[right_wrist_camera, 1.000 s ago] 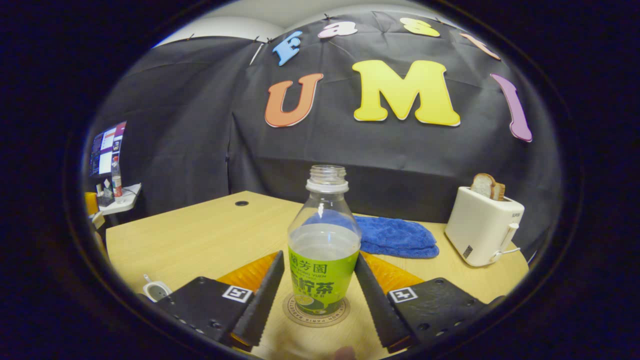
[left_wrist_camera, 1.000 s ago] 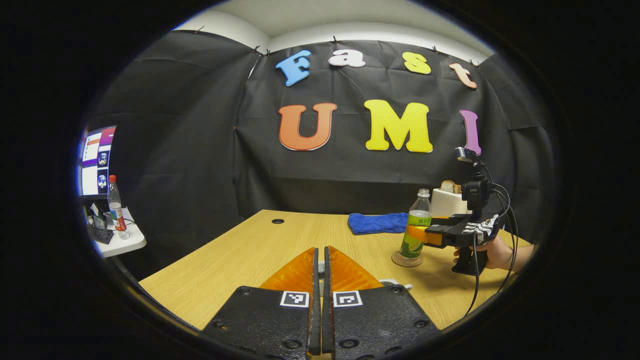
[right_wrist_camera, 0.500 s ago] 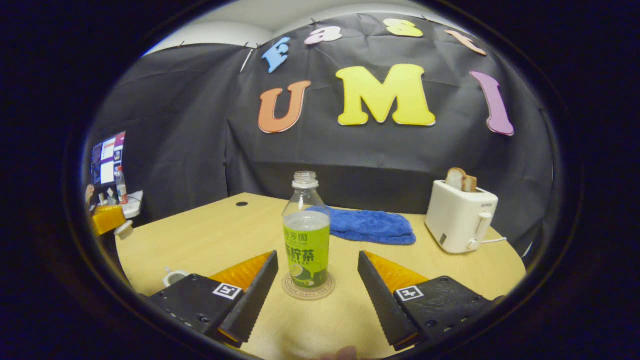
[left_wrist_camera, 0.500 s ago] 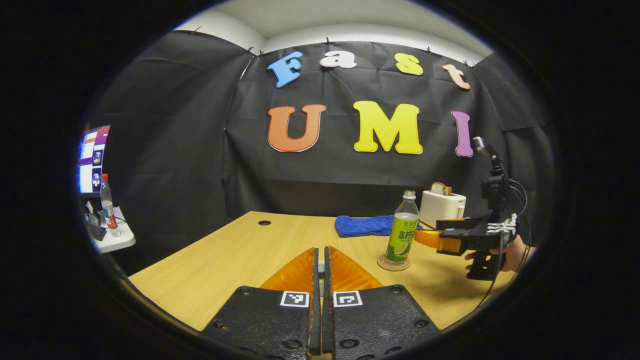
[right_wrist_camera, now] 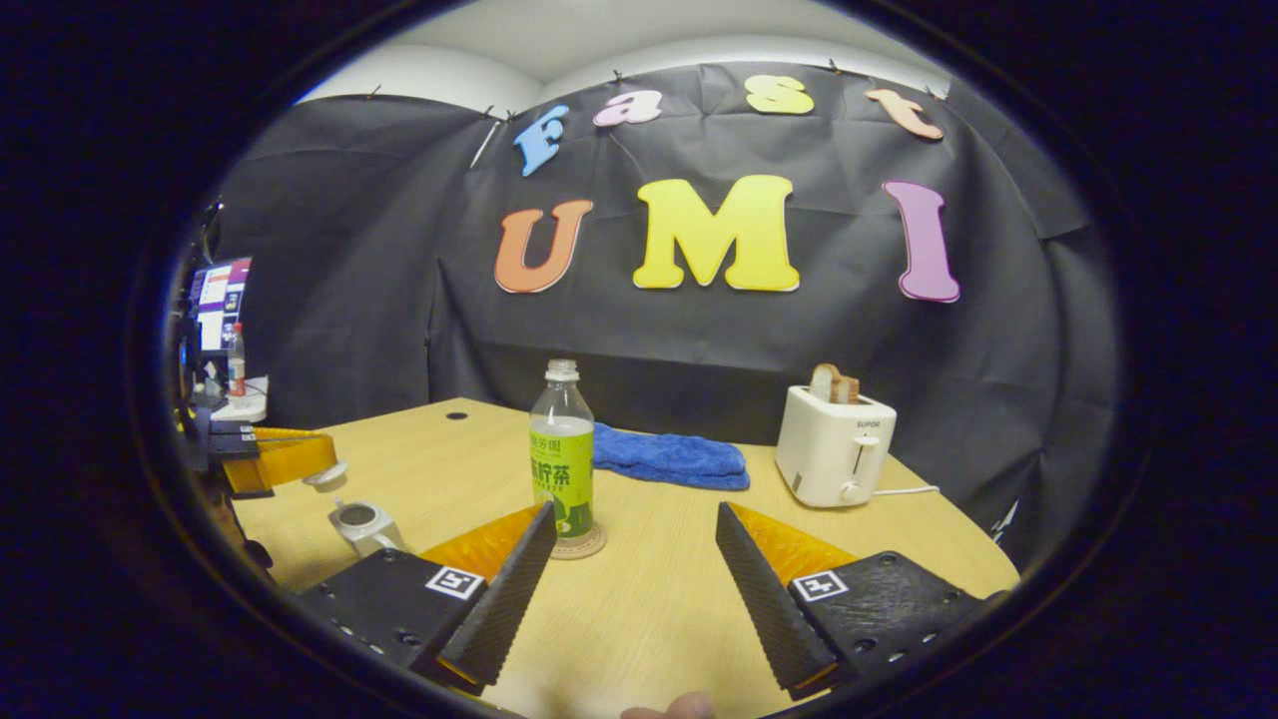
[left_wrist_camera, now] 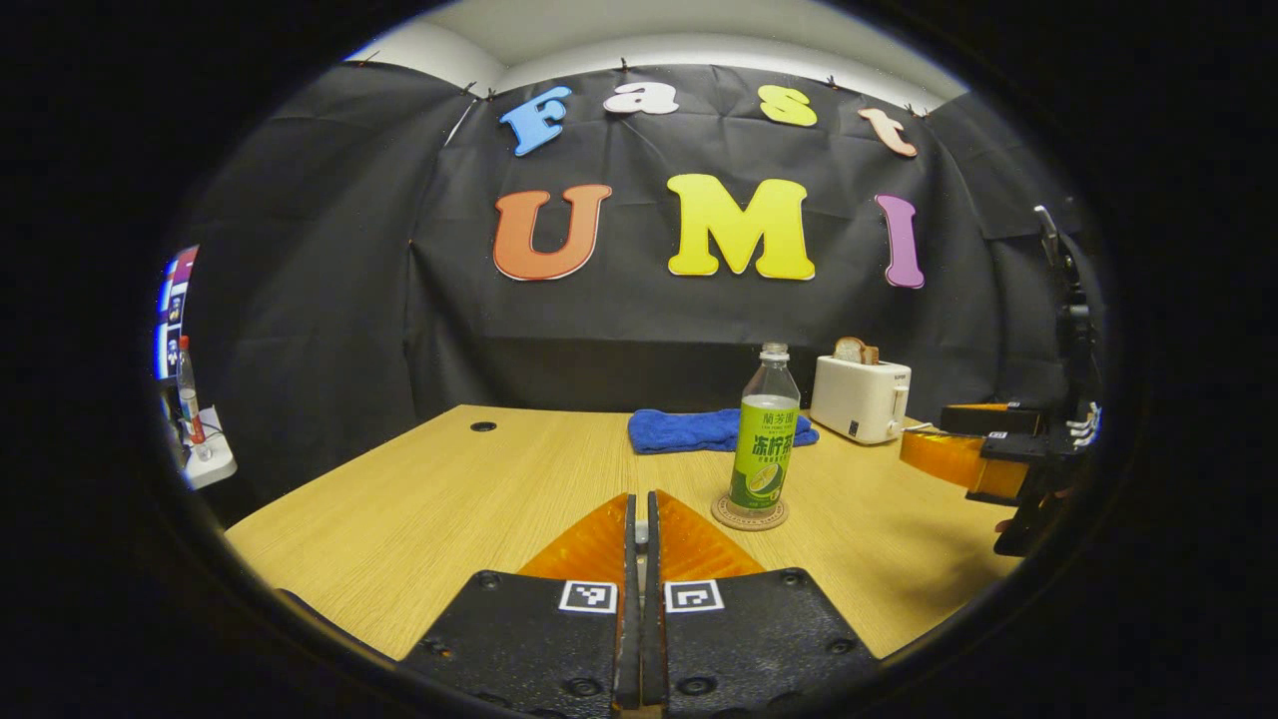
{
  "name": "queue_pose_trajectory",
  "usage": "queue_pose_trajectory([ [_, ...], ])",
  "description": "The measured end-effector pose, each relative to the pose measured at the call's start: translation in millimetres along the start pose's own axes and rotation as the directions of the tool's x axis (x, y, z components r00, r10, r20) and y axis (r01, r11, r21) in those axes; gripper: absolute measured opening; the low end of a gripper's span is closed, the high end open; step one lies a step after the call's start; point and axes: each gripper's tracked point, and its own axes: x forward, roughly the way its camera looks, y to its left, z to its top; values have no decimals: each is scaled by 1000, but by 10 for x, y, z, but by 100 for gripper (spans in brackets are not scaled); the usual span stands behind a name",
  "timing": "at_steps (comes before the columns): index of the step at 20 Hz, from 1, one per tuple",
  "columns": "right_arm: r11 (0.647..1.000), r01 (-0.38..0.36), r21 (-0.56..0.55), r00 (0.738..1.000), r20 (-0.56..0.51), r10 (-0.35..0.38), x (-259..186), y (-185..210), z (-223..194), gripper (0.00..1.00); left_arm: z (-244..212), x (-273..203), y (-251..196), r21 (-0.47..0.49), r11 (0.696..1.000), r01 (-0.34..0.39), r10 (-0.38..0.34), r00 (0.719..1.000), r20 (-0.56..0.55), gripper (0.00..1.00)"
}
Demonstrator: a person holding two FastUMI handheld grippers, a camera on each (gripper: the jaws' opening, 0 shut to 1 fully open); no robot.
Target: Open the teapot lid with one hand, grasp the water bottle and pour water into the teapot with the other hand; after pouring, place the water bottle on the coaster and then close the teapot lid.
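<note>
Wooden table [right_wrist_camera: 649, 609] before black cloth wall: water bottle [right_wrist_camera: 561, 449] upright on coaster [right_wrist_camera: 589, 545]; open teapot [right_wrist_camera: 361, 522] near left edge; blue towel [right_wrist_camera: 669, 459], toaster [right_wrist_camera: 834, 449] behind. Right gripper [right_wrist_camera: 634, 569] fingers spread, empty. Left gripper [left_wrist_camera: 639, 519] fingers pressed together, pinching the lid [right_wrist_camera: 324, 476], partly hidden.

Black cloth wall [right_wrist_camera: 349, 300], wooden table [right_wrist_camera: 649, 599].

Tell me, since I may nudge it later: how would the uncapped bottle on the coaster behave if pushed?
The water bottle is tall and narrow on a small coaster, so it probably tips easily. With no cap and liquid inside, a tip would likely spill. Its thin clear plastic may flex.
</note>
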Motion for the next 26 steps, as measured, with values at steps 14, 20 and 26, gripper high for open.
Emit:
queue_pose_trajectory([
  [14, 999, 52, -5, 999, -15, -52, -63, -181, -155, 95, -307, 166, -40, -50, 999, 12, -15, 999, -45, 4],
  [20, 999, 42, -23, 999, -6, -42, -86, -132, -153, 95, -372, 141, -3, -46, 999, -12, 9, 998, -65, 4],
  [26, 999, 47, -8, 999, 6, -47, -140, -176, -128, 95, -412, 171, -18, -6, 999, -45, 45, 996, -80, 7],
])
